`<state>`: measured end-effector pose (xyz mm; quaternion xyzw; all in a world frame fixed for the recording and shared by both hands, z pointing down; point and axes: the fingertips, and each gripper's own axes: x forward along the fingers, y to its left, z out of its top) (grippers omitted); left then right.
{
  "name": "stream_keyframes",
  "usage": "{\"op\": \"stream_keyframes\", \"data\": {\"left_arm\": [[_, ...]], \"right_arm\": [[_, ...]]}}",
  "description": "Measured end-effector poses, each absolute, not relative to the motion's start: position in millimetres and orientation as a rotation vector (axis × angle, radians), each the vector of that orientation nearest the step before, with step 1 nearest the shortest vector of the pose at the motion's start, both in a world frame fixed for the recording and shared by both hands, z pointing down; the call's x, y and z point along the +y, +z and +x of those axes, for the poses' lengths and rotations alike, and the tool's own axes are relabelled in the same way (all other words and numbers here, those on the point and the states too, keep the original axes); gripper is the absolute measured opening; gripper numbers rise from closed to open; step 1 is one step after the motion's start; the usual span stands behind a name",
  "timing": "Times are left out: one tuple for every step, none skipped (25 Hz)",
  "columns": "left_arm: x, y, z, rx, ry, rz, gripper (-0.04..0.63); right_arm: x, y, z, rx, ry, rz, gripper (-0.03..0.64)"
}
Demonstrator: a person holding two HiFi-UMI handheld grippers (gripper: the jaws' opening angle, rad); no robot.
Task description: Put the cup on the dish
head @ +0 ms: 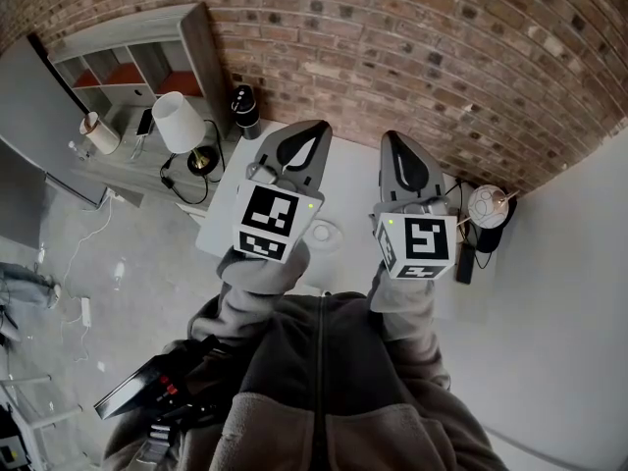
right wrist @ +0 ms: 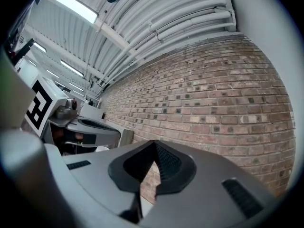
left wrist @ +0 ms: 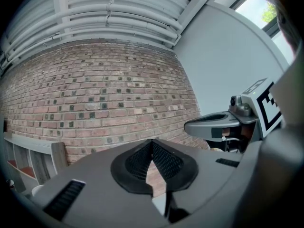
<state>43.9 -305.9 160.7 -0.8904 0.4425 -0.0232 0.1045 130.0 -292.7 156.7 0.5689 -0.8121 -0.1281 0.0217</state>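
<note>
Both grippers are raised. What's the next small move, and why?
Probably tip the left gripper down toward the table and open it: it and the right gripper are shut, empty and aimed at the brick wall, with a white round item below.

Loft office (brick wall (head: 392,47), ceiling pipes (right wrist: 180,18))

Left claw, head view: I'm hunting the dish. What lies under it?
Under the left claw and its marker cube, a round white dish shows on the white table; the cube covers its left edge.
</note>
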Motion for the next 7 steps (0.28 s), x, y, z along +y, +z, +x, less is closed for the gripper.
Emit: {"op": "stream_keyframes", "data": {"left_arm": [[-305.9,161.3,44.7,1.303,-0.071,-2.628,0.006],[-306.2,161.9,45.3,1.302,-0.074,-2.630,0.006],[-306.7,162.5,45.8,1.300,-0.078,-2.632,0.006],[-307.3,163.0,46.3,1.299,-0.080,-2.635,0.006],[-307.8,163.5,46.8,1.298,-0.082,-2.638,0.006],[-308.3,163.9,47.2,1.298,-0.084,-2.640,0.006],[-308.7,164.3,47.7,1.297,-0.085,-2.642,0.006]], "right_arm": [[-292.7,157.2,130.6,-2.514,-0.395,1.764,0.003],[-292.7,157.4,131.3,-2.512,-0.394,1.765,0.003],[-292.9,157.4,132.2,-2.510,-0.394,1.768,0.003],[-293.2,157.3,133.1,-2.508,-0.393,1.770,0.003],[-293.5,157.2,133.9,-2.506,-0.393,1.772,0.003],[-293.8,157.1,134.6,-2.504,-0.392,1.774,0.003],[-294.1,157.0,135.4,-2.502,-0.391,1.776,0.003]]}}
